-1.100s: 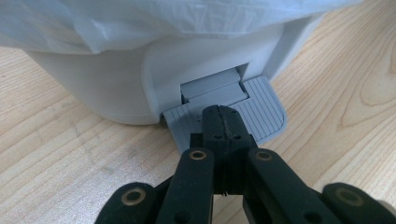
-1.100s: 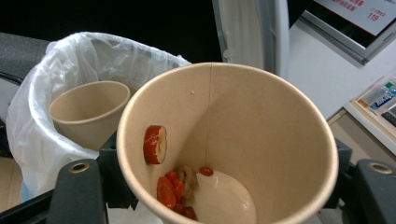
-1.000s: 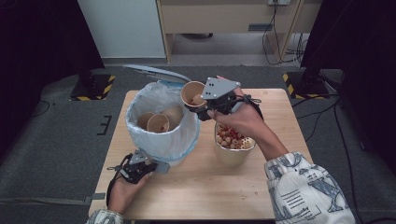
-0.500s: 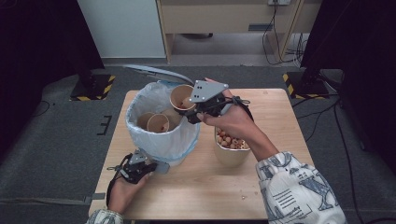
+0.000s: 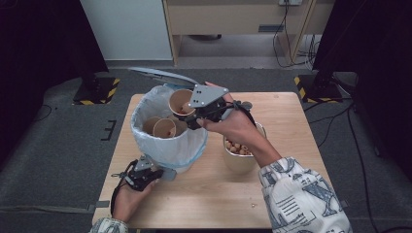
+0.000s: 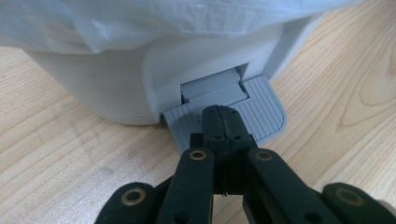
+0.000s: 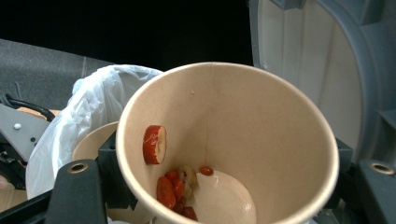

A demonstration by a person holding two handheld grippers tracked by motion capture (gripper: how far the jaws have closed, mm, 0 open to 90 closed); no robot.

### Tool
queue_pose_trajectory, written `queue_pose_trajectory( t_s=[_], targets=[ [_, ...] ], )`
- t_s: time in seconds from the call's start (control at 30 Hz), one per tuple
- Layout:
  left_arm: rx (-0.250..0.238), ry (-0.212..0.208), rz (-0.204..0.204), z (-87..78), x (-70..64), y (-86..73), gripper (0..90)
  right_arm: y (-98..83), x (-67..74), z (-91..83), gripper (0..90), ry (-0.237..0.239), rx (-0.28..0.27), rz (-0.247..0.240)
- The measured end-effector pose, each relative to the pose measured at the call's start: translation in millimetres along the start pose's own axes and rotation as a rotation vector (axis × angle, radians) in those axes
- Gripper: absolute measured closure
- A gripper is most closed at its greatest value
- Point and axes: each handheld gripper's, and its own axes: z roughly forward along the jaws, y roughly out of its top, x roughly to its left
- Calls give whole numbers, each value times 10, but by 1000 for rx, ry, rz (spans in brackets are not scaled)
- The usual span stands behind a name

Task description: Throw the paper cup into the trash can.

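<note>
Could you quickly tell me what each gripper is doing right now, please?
Left gripper: shut, pressing the bin's pedal.
Right gripper: shut on a paper cup above the bin.

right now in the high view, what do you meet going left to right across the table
left tool on the bin's pedal → lined bin with cups inside → cup held over it by the right tool → pot of nuts

The left gripper (image 5: 141,175) sits low at the near side, its jaws shut tight together and tipped down. The right gripper (image 5: 197,116) is held up high, arm stretched forward, its jaws squeezing something between them.
</note>
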Motion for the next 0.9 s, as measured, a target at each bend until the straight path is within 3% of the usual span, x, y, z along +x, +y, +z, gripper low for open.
queue_pose_trajectory(
  t_s=[0.9],
  targets=[
    [0, 0, 4, 0, 0, 1, 900, -132, 30, 339, 259, -9, 27, 10]
  ],
)
